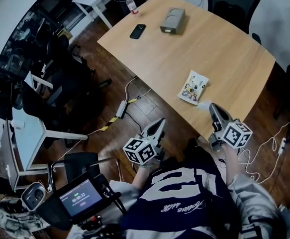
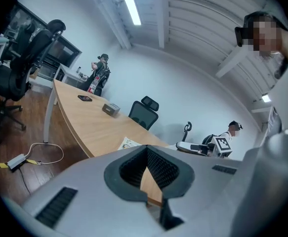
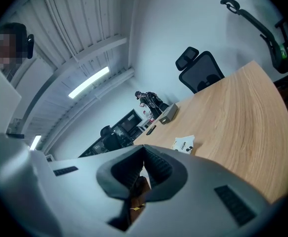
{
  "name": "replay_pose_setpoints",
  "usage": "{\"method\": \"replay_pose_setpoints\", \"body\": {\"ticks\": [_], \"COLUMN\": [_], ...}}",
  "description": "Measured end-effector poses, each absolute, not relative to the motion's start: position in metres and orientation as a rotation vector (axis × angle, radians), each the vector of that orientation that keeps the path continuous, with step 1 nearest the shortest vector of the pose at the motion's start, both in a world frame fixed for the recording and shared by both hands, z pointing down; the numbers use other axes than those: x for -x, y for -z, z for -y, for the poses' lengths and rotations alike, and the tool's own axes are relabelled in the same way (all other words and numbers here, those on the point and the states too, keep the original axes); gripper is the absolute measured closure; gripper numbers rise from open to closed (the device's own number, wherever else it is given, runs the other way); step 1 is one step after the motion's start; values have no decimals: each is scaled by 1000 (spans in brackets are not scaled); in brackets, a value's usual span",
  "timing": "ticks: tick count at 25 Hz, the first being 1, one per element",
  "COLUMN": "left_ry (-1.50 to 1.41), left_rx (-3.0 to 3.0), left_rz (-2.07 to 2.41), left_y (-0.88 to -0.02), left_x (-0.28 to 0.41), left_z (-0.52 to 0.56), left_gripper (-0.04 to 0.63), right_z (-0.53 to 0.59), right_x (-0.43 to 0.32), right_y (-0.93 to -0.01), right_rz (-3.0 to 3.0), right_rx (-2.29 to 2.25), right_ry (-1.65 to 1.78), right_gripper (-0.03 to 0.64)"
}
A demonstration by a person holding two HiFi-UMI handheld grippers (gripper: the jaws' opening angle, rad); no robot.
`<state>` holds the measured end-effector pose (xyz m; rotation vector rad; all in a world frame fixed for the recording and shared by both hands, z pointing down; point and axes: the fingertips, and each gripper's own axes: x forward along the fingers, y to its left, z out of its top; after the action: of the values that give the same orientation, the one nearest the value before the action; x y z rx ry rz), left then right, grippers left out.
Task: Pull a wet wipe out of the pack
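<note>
Left tongs: The jaws were shut tip to tip with nothing between them. They were held off the table's near edge, above the floor and well apart from the pack.
Right tongs: These were also closed and empty. The tip was over the near edge of the table, close to the pack but not touching it.
Wet wipe pack: It lay flat on the table near that edge, just beyond the right tongs. No view showed whether its flap was open or a wipe stood out.
Stage, as judged: This was the approach; neither pair had yet reached the pack.
Risk, shut jaws: If either pair arrived still closed, it would likely nudge the pack rather than grip it.
Risk, sliding: The pack looked light and sat near the edge, so a push towards the person could send it off onto the floor.
Risk, lifting: Pulling a wipe with one pair while the other did not pin the pack would probably lift the whole pack.
Risk, tearing: A pinch on only a corner of a wipe might tear it or slip off.
Other things: The phone, grey box and bottle stood at the far end, well out of the way.
</note>
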<state>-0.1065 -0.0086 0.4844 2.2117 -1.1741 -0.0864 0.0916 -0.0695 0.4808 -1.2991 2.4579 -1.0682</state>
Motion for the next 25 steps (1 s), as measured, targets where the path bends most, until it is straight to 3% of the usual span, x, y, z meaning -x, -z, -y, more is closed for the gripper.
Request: {"method": "replay_pose_setpoints", "body": {"ticks": [11, 25], "left_ry": [97, 182], "left_rx": [-2234, -2266], "left_rz": [1058, 1067], "left_y": [-496, -479], "left_x": [160, 133], "left_z": [-87, -104], "left_gripper": [593, 592], "right_z": [-2, -53], "right_x": [-38, -19], "right_y": [-451, -445], "right_rz": [-2404, -2538], "right_rx": [1399, 1302], "right_ry": [969, 993], "right_gripper": [617, 617]}}
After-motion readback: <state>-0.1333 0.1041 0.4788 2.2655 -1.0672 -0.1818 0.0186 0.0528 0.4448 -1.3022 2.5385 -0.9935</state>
